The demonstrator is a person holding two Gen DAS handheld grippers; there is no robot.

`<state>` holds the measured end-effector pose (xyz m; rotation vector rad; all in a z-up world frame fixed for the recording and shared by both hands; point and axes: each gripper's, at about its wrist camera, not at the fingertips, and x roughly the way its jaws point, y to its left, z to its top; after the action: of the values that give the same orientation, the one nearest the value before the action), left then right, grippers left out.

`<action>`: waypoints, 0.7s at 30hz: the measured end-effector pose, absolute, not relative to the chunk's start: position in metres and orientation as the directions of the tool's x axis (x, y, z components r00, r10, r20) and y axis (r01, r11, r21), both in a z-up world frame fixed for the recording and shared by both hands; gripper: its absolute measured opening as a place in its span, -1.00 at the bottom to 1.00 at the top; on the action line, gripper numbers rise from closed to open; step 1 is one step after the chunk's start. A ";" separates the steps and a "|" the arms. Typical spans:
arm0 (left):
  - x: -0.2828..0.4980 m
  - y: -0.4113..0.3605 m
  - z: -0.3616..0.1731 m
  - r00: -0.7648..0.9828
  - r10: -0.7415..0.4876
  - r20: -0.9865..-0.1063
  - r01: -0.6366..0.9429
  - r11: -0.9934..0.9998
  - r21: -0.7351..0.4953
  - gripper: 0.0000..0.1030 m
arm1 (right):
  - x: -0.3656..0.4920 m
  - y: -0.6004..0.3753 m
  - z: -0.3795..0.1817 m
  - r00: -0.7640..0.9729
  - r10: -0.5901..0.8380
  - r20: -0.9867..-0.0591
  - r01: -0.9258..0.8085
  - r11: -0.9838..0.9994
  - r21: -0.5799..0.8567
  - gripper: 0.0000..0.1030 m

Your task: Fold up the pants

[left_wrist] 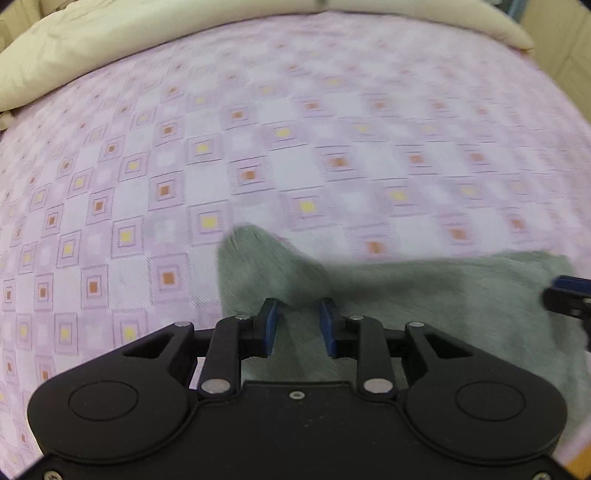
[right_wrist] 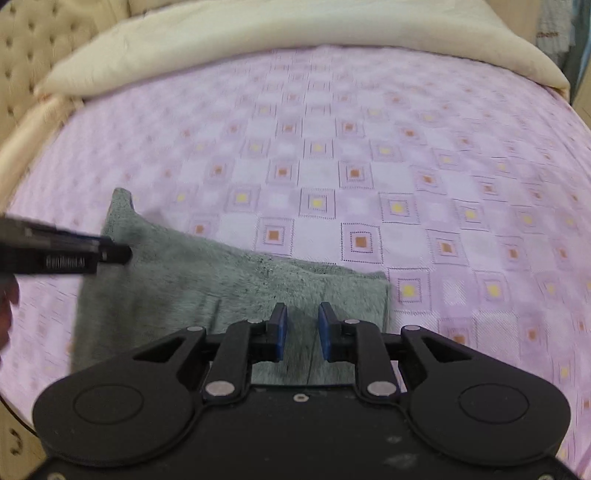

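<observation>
The grey pants (right_wrist: 229, 295) are seen lying folded on the bed, spread over a pink bedspread (right_wrist: 369, 147) patterned with small yellow and orange squares. In the right wrist view the bundle runs from a raised corner at the left to a squared-off end just right of the camera's own fingers. In the left wrist view the same grey fabric (left_wrist: 424, 295) fills the lower right, and one corner is seen standing up in a peak just above the fingers.

The left hand-held gripper (left_wrist: 298, 325) is held over the pants with its blue pads parted. Grey fabric is seen in the gap, but the pads are not pressed on it. The right hand-held gripper (right_wrist: 302, 328) is likewise held above the right end of the bundle, its pads apart by a narrower gap, with nothing clamped. Each tool is also caught by the other's camera: a dark tip at the right edge of the left view, and a black finger reaching over the raised corner in the right view.

A cream duvet (right_wrist: 258, 33) is bunched along the far side of the bed, and a tufted beige headboard (right_wrist: 26, 55) is seen at the left.
</observation>
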<state>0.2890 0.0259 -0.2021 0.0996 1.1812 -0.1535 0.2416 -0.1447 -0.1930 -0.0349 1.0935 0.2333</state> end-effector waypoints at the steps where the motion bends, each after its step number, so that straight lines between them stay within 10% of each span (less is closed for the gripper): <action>1: 0.294 0.029 -0.207 0.369 -0.068 -0.927 0.169 0.986 -0.005 -0.16 | 0.246 -0.143 -0.196 0.441 0.167 -0.882 -0.210 0.974 0.079 -0.60; 5: 0.305 0.030 -0.214 0.364 -0.059 -0.930 0.196 0.980 0.015 0.15 | 0.270 -0.145 -0.201 0.444 0.147 -0.884 -0.225 0.973 0.048 -0.60; 21: 0.207 0.014 -0.173 0.372 -0.149 -0.916 0.267 0.962 -0.048 0.08 | 0.202 -0.125 -0.169 0.446 0.255 -0.858 -0.314 0.942 0.117 -0.57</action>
<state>0.2065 0.0138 -0.1733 0.1150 1.1600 -0.2676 0.2016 -0.1253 -0.1688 -0.0617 1.0513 0.3528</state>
